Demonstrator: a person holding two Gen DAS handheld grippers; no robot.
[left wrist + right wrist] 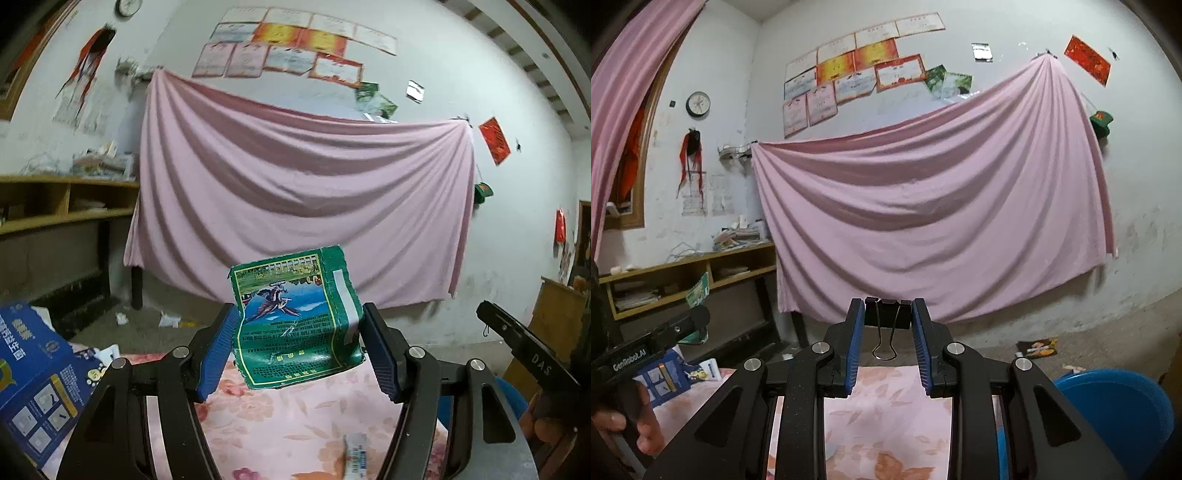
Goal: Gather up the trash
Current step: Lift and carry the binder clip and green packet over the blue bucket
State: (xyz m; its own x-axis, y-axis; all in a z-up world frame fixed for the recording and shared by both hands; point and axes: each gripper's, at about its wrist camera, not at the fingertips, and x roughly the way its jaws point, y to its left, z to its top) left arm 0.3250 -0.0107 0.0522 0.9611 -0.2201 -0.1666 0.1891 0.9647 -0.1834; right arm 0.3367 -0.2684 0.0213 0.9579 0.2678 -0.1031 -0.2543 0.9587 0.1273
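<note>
Two loads: the left gripper (301, 349) is closed on a crumpled green printed paper wrapper (297, 319), raised above the table; the right gripper (888, 345) pinches a black metal binder clip (887, 314) by its body at the fingertips, its wire loop hanging down.
Step in hand: carrying both pieces to a bin, most likely the round blue plastic tub (1119, 410) low at the right.
Doing it well: keep both grips firm until each piece is over the tub; the wrapper is light and may drift, so let go low.
Nearby: a blue printed cardboard box (40, 387) sits at the left on the floral pink tablecloth (295, 424); a small white tube (354, 456) lies near the front.
Obstacles: the two grippers are close together, so release one at a time.
</note>
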